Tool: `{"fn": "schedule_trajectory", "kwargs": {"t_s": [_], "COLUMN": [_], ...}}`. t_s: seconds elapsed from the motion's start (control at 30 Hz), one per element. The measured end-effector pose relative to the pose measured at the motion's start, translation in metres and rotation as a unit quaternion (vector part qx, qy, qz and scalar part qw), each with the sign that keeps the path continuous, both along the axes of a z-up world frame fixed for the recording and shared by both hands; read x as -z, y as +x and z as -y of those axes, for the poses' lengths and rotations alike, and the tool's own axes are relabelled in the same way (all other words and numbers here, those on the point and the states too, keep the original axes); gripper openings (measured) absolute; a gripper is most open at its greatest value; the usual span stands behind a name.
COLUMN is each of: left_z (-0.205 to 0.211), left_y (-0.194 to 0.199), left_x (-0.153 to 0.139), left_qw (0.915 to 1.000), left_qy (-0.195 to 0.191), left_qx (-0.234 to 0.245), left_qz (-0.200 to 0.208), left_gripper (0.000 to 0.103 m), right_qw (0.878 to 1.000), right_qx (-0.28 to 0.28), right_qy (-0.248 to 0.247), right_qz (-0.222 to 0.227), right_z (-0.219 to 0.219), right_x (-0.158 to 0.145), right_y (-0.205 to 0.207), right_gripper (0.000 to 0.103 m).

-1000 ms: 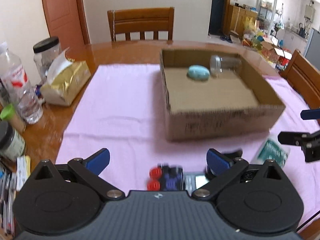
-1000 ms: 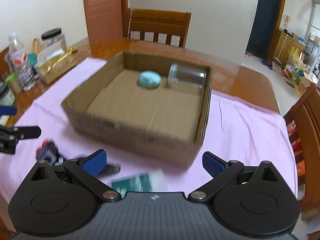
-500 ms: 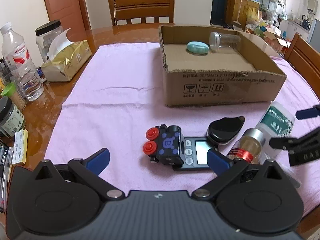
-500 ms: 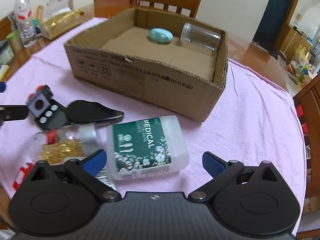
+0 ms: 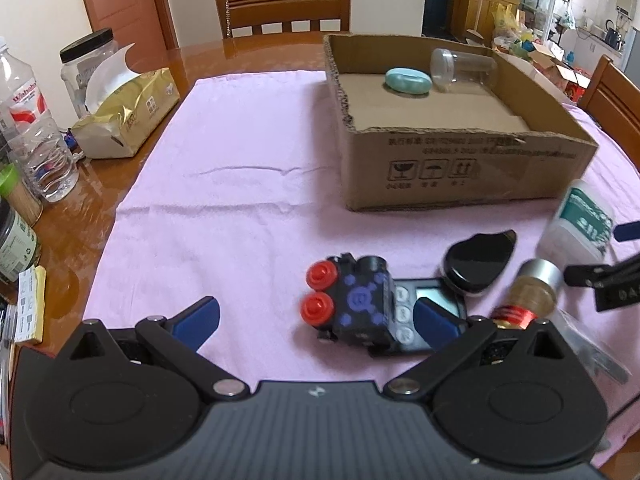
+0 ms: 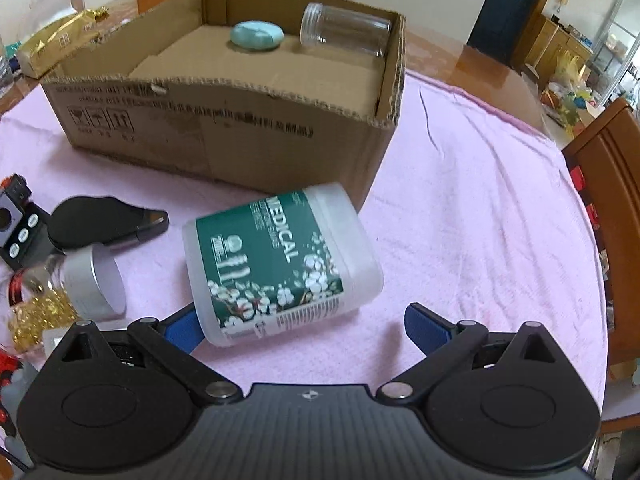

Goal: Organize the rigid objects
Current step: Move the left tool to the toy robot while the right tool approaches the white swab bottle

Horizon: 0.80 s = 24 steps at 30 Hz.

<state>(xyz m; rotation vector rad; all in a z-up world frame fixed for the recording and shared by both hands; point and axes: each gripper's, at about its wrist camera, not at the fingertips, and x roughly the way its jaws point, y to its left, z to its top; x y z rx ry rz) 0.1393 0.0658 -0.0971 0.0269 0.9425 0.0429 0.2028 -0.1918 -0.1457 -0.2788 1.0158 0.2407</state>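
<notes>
A cardboard box (image 5: pixel 468 168) (image 6: pixel 224 132) on the pink cloth holds a teal oval case (image 5: pixel 408 81) (image 6: pixel 257 35) and a clear jar (image 5: pixel 462 67) (image 6: pixel 346 35). In front of it lie a black toy with red knobs (image 5: pixel 352 304), a small digital scale (image 5: pixel 420 316), a black oval case (image 5: pixel 476 262) (image 6: pixel 106 222), a capsule bottle with a silver cap (image 5: pixel 528 296) (image 6: pixel 80 284) and a white jar with a green MEDICAL label (image 6: pixel 280 264) (image 5: pixel 580 224). My left gripper (image 5: pixel 316 318) is open, low over the toy. My right gripper (image 6: pixel 304 326) is open, with the jar's base between its fingers.
A gold tissue pack (image 5: pixel 128 116), a water bottle (image 5: pixel 36 136) and jars (image 5: pixel 86 68) stand on the wooden table at the left. Wooden chairs (image 5: pixel 282 4) (image 6: pixel 600 208) stand at the far side and the right.
Both grippers have pulled back and come down from over the box toward the loose items in front of it. The right gripper has closed in on the white MEDICAL jar.
</notes>
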Motion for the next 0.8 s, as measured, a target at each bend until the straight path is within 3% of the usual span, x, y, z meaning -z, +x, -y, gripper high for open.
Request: {"fn": "schedule_trajectory", "kwargs": {"t_s": [0.17, 0.4, 0.67, 0.73, 0.8], "left_z": [-0.010, -0.027, -0.040, -0.043, -0.043], "left_y": [0.012, 0.023, 0.027, 0.027, 0.026], "left_x": [0.008, 0.021, 0.026, 0.025, 0.022], "left_qw": [1.0000, 0.9990, 0.9991, 0.9993, 0.9997], "left_qy": [0.004, 0.042, 0.033, 0.030, 0.019], "left_qx": [-0.003, -0.003, 0.021, 0.015, 0.013], "left_qz": [-0.006, -0.016, -0.014, -0.013, -0.011], "left_gripper": [0.102, 0.102, 0.102, 0.099, 0.084], "right_qw": [1.000, 1.000, 0.999, 0.999, 0.999], "right_qx": [0.002, 0.013, 0.007, 0.000, -0.008], "right_qy": [0.004, 0.024, 0.050, 0.052, 0.054], "right_qz": [-0.003, -0.014, -0.016, -0.012, -0.006], "right_z": [0.000, 0.007, 0.016, 0.016, 0.017], "right_x": [0.000, 0.002, 0.005, 0.006, 0.006], "right_y": [0.001, 0.003, 0.004, 0.004, 0.002], "right_gripper": [0.103, 0.103, 0.103, 0.103, 0.103]}}
